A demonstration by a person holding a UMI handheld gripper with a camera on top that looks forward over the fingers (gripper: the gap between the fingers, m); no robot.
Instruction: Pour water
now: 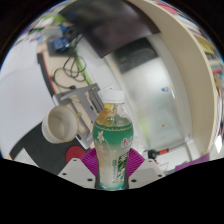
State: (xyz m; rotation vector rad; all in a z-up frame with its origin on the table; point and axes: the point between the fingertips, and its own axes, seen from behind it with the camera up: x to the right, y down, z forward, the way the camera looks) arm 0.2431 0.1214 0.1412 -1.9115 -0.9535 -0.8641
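Observation:
A clear plastic bottle with a white cap and a green label stands upright between my fingers, lifted over the white table. My gripper is shut on the bottle, its purple pads pressing on both sides of the label. A beige cup lies tipped on its side to the left of the bottle, beyond the fingers, its mouth facing the bottle. The bottle's base is hidden below the fingers.
A white table stretches beyond the bottle. A small red thing sits low beside the left finger. Cables and dark equipment lie at the far left. A large pale curved edge runs along the right.

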